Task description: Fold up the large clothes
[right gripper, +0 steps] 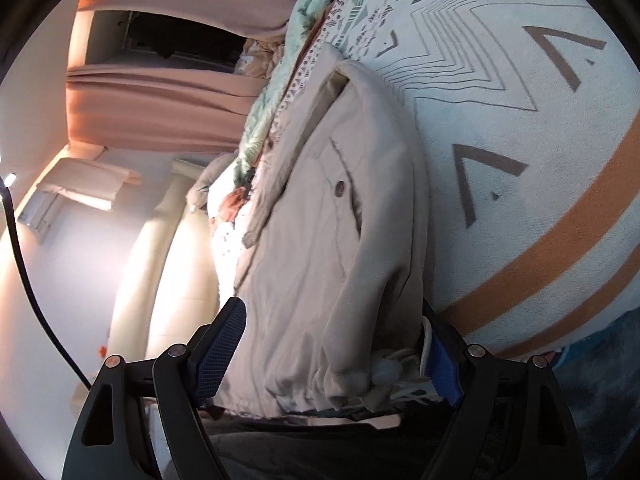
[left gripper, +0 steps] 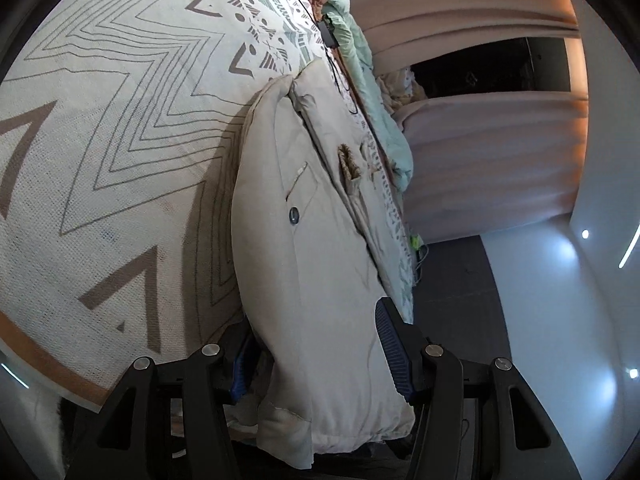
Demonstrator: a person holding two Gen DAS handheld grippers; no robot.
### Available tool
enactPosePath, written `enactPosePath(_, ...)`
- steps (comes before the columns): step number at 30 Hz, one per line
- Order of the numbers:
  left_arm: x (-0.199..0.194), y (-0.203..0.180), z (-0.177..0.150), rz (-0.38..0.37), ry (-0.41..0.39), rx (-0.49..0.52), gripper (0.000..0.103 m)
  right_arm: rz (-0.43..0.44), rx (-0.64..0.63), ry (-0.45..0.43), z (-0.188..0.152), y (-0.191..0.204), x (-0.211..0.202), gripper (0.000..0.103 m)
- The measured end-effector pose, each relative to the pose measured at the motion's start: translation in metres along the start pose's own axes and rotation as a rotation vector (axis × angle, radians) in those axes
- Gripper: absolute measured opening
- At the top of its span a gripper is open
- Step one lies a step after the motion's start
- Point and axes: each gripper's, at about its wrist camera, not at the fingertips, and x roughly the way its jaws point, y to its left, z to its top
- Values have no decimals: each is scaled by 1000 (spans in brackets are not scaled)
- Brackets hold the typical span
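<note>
A beige padded jacket [left gripper: 320,240], with a dark button and a flap pocket, lies folded lengthwise in a thick bundle on a white bedspread [left gripper: 100,140] with grey zigzag lines. My left gripper [left gripper: 316,356] is shut on the bundle's near hem, and the fabric fills the gap between its blue pads [left gripper: 394,348]. In the right wrist view the jacket [right gripper: 320,220] runs away from me in the same way. My right gripper [right gripper: 332,356] is shut on its bunched hem and white drawcord, and the padding spreads its jaws wide. The views are rolled sideways.
A mint green blanket [left gripper: 360,60] lies bunched along the far side of the bed, with a small black device [left gripper: 329,30] and its cable beside it. Pink curtains [left gripper: 480,152] hang beyond the bed above dark floor [left gripper: 452,280]. A black cable [right gripper: 24,260] crosses the right wrist view's left edge.
</note>
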Motion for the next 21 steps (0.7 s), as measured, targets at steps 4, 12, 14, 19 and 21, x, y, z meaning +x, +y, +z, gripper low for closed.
enactPosePath(4,4,0,0,7,-12,-6,55,45,-6,-16,3,7,3,83)
enactPosePath(12,16,-2,6,155,-5,56,55,-143,-68,7,0,12,20,83)
enactPosePath(14,18,-5,7,184,-6,77,55,-168,-78,-3,1,14,23,83)
enactPosePath(19,19,0,6,199,2,83,43,-221,-75,-23,6,13,25,67)
enactPosePath(21,17,8,4,192,13,50,31,-231,-46,-29,7,7,24,47)
